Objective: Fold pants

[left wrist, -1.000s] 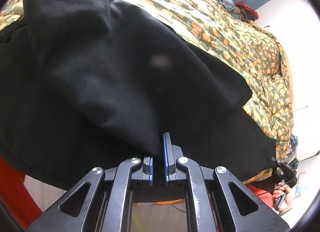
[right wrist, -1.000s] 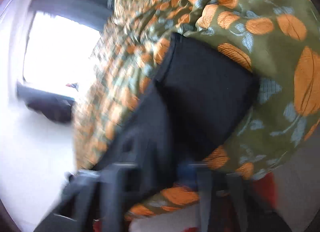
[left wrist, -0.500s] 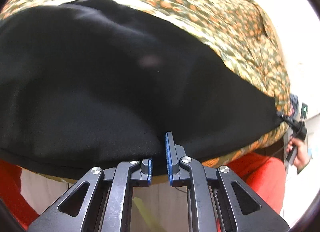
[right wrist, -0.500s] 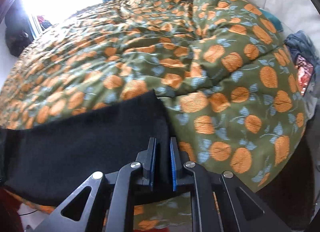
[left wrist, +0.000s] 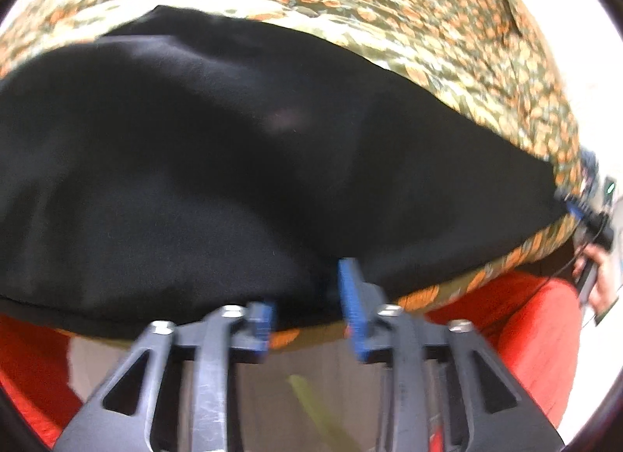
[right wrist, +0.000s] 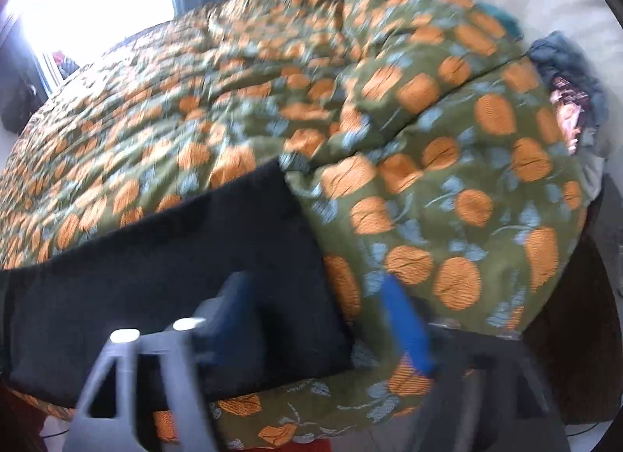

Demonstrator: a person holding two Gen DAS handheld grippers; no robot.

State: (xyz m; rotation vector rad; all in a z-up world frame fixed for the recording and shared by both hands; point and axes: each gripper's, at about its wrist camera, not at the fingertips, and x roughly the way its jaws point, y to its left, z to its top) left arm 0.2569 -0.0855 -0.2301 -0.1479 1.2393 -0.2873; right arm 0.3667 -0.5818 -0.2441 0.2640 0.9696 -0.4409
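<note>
While the black pants [left wrist: 241, 164] are spread flat along the near edge of the orange-leaf quilt [right wrist: 447, 187], both grippers are seen opening — left gripper [left wrist: 307, 300] and right gripper [right wrist: 323, 315], pads clear of the cloth.

A second ago the left claw [left wrist: 307, 306] was clamped on a raised fold of the black pants [left wrist: 233, 164]; now its jaws are opening, its blue pads clear of the cloth, which lies spread flat on the patterned bedspread [left wrist: 447, 35]. The right claw [right wrist: 319, 312] was likewise closed on the pants' end and is now opening, straddling that corner.
</note>
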